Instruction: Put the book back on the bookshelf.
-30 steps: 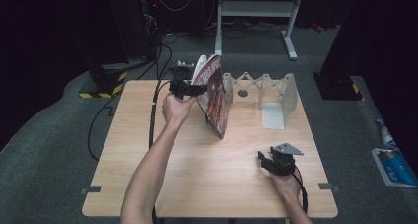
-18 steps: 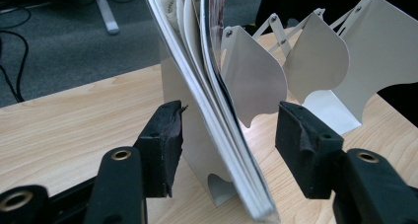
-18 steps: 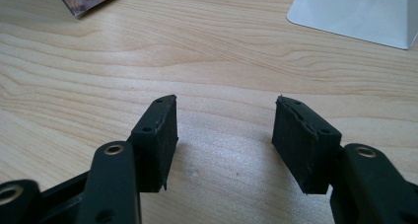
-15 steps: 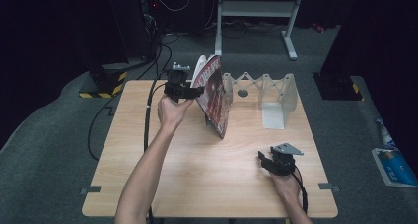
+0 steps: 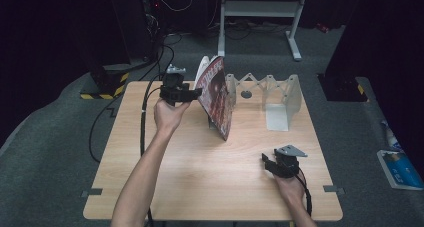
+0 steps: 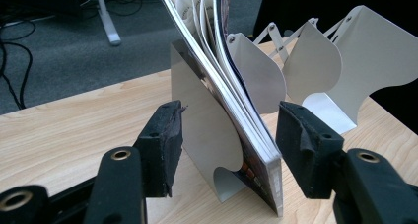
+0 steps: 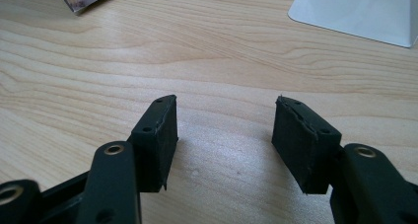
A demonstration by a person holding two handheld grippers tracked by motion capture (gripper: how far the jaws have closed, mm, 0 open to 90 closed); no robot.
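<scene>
Magazine (image 5: 216,97) stands on edge near the back middle of the table (image 5: 150,152), leaning against a white metal plate of the folding bookend rack (image 5: 272,94), pages fanning out at the top. Tabletop is light wood grain, bare across the front half; floor around it is dark grey carpet, room beyond mostly black. Cables (image 5: 107,112) trail over the floor at the back left beside a yellow-and-black striped base (image 5: 102,87); a white stand frame (image 5: 260,12) sits behind the table, and a blue-and-white item (image 5: 397,167) lies on the floor at the right. Left gripper (image 6: 229,145) hovers just left of the magazine; jaws have just been opening and now stand spread, with the plate and the magazine's lower corner between the pads, neither pad touching. Right gripper (image 7: 224,140) rests low at the front right, well apart from the magazine, jaws spread over bare wood, nothing between them. White foot of the rack (image 7: 360,12) lies ahead of it
</scene>
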